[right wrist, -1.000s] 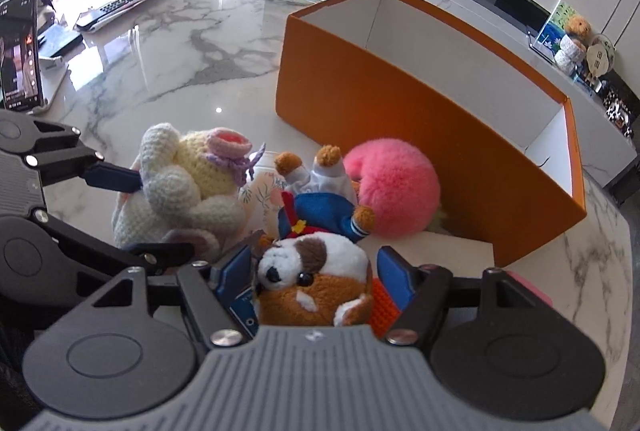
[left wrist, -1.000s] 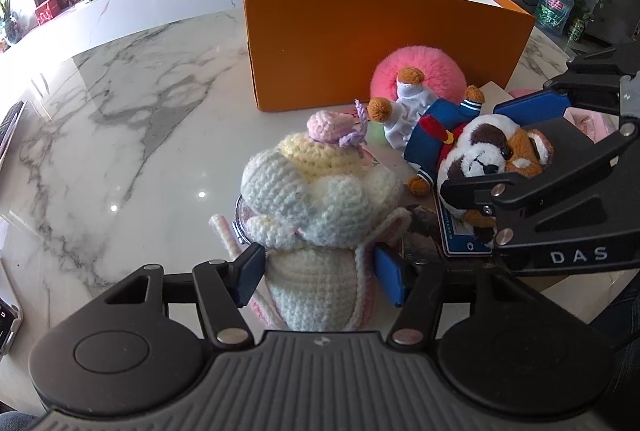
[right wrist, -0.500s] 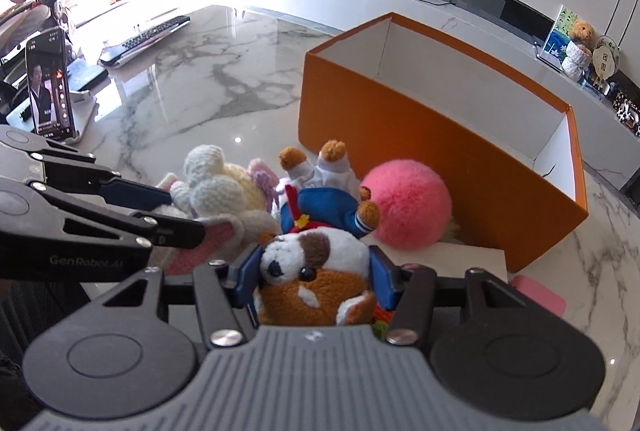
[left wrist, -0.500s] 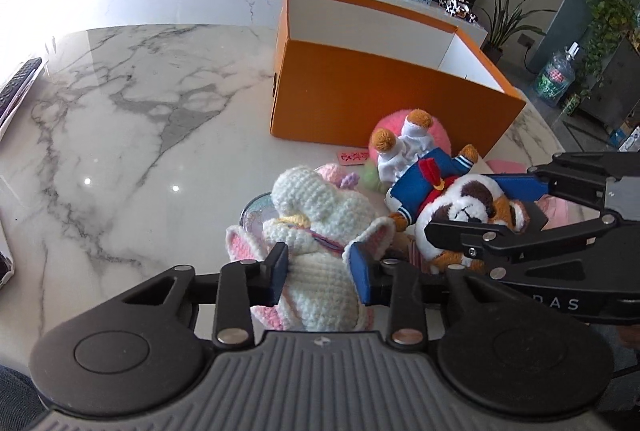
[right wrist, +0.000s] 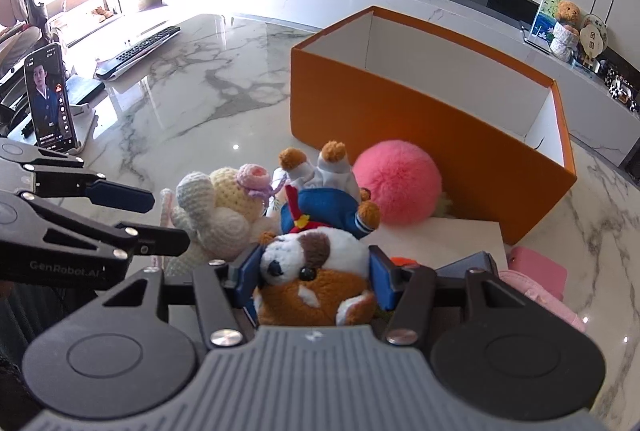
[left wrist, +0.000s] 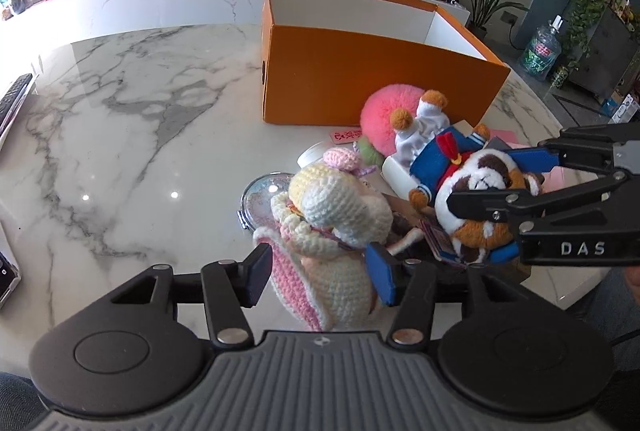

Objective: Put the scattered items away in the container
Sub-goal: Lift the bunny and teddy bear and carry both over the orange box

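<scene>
My left gripper (left wrist: pixel 320 271) is shut on a crocheted cream and pink doll (left wrist: pixel 336 227) and holds it above the marble table. My right gripper (right wrist: pixel 314 279) is shut on the head of a brown and white plush dog in a blue sailor suit (right wrist: pixel 316 263); the dog also shows in the left wrist view (left wrist: pixel 472 187). The crocheted doll shows in the right wrist view (right wrist: pixel 224 207) between the left gripper's fingers. An open orange box (left wrist: pixel 360 79) with a white inside stands beyond, also in the right wrist view (right wrist: pixel 420 111). A pink fluffy ball (right wrist: pixel 398 187) lies against the box's front wall.
A glass lid (left wrist: pixel 260 195), a white jar (left wrist: pixel 316 155), a white card (right wrist: pixel 448 243) and pink items (right wrist: pixel 536 271) lie under and around the toys. A phone on a stand (right wrist: pixel 50 99) and a remote (right wrist: pixel 140 49) are at the table's left. The marble table (left wrist: pixel 120 135) stretches left.
Both grippers have lifted with their toys, and the box now sits lower and farther in view. The crocheted doll has tilted in the left gripper.
</scene>
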The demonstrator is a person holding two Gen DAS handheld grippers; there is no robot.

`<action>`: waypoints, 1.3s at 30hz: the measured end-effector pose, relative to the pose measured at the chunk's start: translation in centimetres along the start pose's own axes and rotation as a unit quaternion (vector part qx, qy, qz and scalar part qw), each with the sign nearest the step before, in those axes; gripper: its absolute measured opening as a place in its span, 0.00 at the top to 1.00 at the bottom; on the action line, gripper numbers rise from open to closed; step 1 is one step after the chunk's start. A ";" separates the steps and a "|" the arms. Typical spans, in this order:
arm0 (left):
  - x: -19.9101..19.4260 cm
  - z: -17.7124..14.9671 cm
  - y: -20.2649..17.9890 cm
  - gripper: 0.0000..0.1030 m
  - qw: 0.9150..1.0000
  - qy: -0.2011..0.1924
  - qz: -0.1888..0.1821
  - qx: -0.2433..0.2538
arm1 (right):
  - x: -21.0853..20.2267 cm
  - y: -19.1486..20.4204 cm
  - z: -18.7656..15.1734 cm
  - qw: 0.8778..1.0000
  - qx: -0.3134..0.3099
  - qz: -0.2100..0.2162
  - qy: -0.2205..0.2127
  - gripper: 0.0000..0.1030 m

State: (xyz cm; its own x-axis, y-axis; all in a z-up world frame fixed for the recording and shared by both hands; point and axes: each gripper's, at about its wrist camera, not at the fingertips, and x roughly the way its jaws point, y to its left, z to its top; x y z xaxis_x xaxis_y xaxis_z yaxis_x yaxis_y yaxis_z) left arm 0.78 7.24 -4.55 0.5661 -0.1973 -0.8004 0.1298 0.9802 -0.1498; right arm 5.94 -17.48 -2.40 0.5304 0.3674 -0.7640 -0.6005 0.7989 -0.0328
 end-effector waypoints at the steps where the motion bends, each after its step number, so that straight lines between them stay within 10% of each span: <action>1: 0.3 -0.2 0.0 0.40 1.000 0.007 0.001 -0.001 | -0.1 0.0 0.0 1.000 0.003 -0.001 -0.003 0.43; 13: 4.3 -0.1 0.0 0.31 0.998 0.043 0.003 -0.048 | 0.5 -0.6 -1.1 1.000 0.018 0.009 0.005 0.43; 19: 4.8 -0.1 0.7 0.48 0.995 0.049 -0.017 -0.087 | 1.5 -0.7 -1.4 1.000 0.023 0.016 0.014 0.43; 39: -3.9 5.2 -0.9 0.54 0.994 -0.036 -0.039 -0.100 | -3.7 -3.9 1.4 0.996 0.062 0.037 -0.056 0.45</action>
State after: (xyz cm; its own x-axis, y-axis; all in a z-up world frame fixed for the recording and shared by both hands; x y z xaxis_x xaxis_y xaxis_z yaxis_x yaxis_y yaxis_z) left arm 2.67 7.01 1.69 0.6178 -0.2669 -0.7397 0.0151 0.9445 -0.3282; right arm 7.21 -21.27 1.46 0.5550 0.4736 -0.6839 -0.5655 0.8177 0.1073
